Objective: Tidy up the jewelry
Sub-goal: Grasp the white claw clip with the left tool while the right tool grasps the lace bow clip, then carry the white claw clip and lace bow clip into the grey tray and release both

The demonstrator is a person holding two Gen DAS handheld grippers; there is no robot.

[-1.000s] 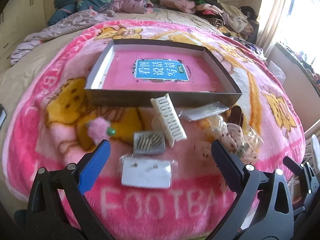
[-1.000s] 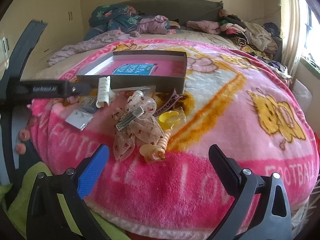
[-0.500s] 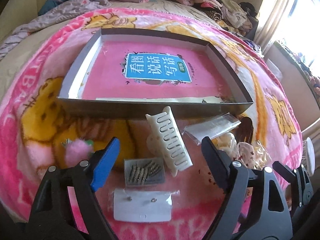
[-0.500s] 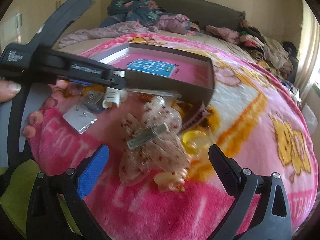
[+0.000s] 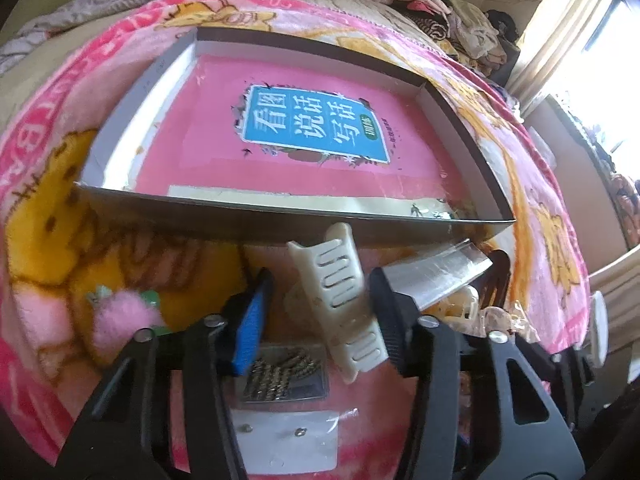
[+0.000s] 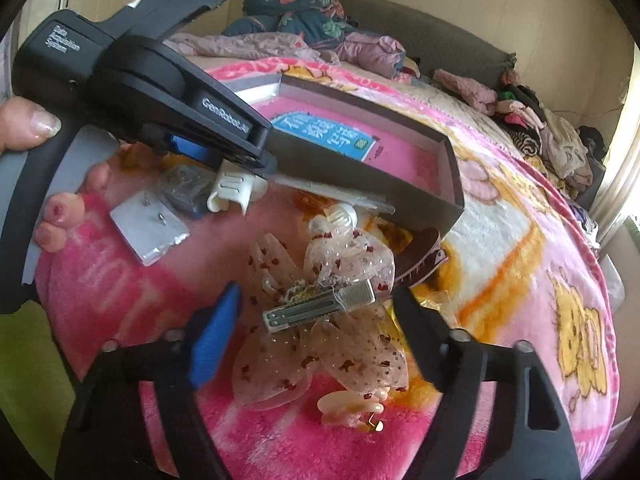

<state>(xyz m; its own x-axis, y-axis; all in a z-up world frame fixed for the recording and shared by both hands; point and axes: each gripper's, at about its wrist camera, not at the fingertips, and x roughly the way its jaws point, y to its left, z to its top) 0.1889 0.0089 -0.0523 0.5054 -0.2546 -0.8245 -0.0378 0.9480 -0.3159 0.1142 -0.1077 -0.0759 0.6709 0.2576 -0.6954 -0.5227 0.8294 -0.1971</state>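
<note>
A grey shallow box (image 5: 280, 224) with a pink book inside lies on the pink blanket. Before it lies a cream hair claw (image 5: 340, 300). My left gripper (image 5: 320, 316) straddles the claw, jaws open, right finger touching it. It shows in the right wrist view (image 6: 240, 160) over the claw (image 6: 232, 192). My right gripper (image 6: 316, 312) is open around a sheer dotted bow with a metal clip (image 6: 320, 308).
A packet of hairpins (image 5: 284, 372), an earring card (image 5: 288, 440), a pink pompom (image 5: 120, 320) and a clear sleeve (image 5: 432, 280) lie near the claw. A brown clip (image 6: 420, 264) and a peach clip (image 6: 352, 408) lie by the bow. Clothes (image 6: 304, 28) are piled behind.
Both grippers moved forward and down. The left jaws narrowed around the cream claw. The right jaws narrowed around the bow's metal clip.
</note>
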